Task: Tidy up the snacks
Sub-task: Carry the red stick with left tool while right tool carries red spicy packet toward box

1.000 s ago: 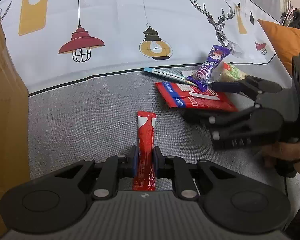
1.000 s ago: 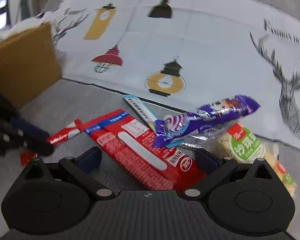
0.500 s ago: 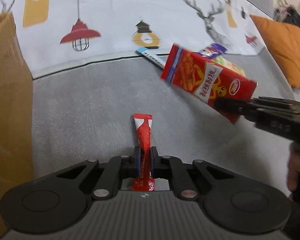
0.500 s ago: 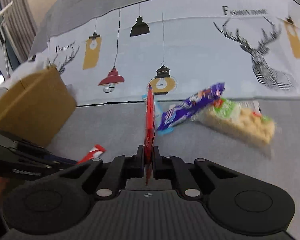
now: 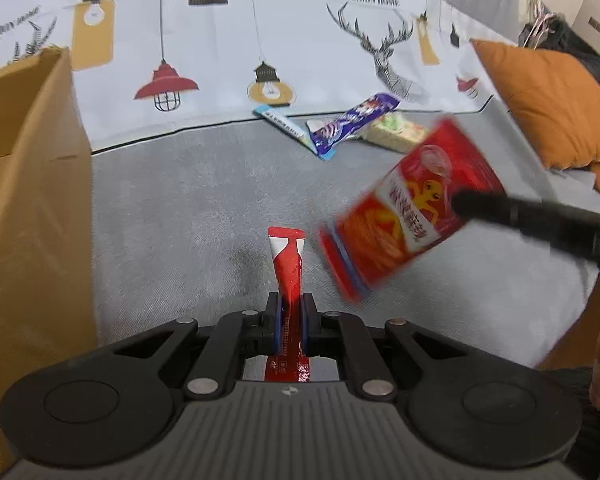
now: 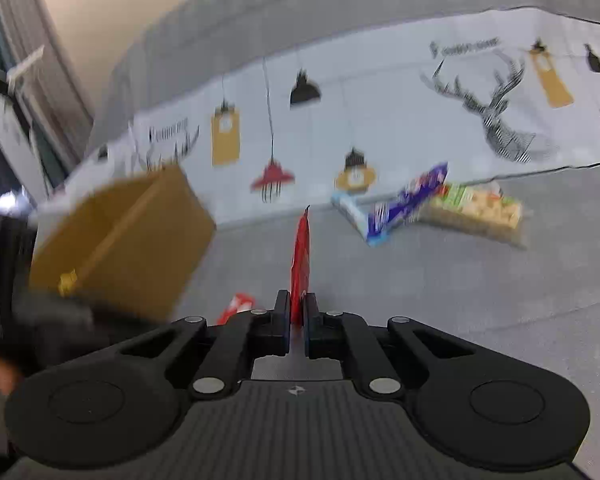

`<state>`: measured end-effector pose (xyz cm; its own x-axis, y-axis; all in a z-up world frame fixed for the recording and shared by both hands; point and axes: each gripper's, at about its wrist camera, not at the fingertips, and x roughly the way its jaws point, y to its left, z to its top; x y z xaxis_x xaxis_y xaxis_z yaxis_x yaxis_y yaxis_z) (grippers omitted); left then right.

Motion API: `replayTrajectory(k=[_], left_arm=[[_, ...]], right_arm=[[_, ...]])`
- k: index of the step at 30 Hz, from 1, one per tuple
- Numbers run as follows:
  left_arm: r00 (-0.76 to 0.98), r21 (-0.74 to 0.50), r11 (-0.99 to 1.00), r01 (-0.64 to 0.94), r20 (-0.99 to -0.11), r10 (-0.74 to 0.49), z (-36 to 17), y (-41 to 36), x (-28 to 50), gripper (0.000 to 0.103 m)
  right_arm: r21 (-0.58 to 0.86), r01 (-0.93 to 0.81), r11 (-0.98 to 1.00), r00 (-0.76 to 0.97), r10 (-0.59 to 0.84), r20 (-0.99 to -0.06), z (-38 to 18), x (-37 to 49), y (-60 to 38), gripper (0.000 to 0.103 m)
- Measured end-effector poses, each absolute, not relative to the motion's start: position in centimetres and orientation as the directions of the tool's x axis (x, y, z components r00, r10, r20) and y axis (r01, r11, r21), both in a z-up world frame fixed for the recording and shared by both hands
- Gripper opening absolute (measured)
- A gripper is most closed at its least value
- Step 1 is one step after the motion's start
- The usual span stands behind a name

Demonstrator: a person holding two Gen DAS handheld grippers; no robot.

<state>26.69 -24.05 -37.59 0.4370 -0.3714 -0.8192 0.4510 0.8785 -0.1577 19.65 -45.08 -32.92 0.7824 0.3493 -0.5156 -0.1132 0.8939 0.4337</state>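
While the left gripper (image 5: 290, 322) has its fingers closed on a thin red sachet stick (image 5: 287, 264), the right gripper (image 6: 297, 322) pinches a flat red foil snack packet (image 5: 412, 212) by its edge, aloft over the grey bed's middle. Light, floppy and slick (best held near a sealed seam). The brown cardboard box (image 5: 28, 208) stands at the left edge; a purple wrapper (image 5: 352, 122) and rice-cracker pack (image 5: 396, 132) lie well apart, blocking nothing.
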Motion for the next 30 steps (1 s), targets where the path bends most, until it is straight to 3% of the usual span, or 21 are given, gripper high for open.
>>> replayTrajectory(k=[3,16,24,30], left_arm=[[0.445,-0.181,0.884,0.432,-0.81,-0.383,-35.8,-22.6,25.8,0.009],[0.549,-0.213,0.906,0.366,-0.736,-0.395,-29.6,-15.3,23.0,0.009],[0.656,-0.208,0.911,0.356,-0.639,-0.402,-23.6,-10.4,22.0,0.009],[0.764,-0.175,0.924,0.341,-0.521,-0.381,-18.1,-5.7,19.6,0.009]], right_arm=[[0.414,-0.097,0.905,0.823,0.307,-0.479,-30.5,18.5,-43.7,0.004],[0.338,-0.125,0.933,0.824,0.287,-0.488,-26.8,16.1,-36.0,0.002],[0.269,-0.236,0.934,0.862,0.329,-0.385,-18.9,15.5,-30.7,0.002],[0.327,-0.328,0.887,0.858,0.424,-0.29,-13.3,15.1,-26.7,0.002]])
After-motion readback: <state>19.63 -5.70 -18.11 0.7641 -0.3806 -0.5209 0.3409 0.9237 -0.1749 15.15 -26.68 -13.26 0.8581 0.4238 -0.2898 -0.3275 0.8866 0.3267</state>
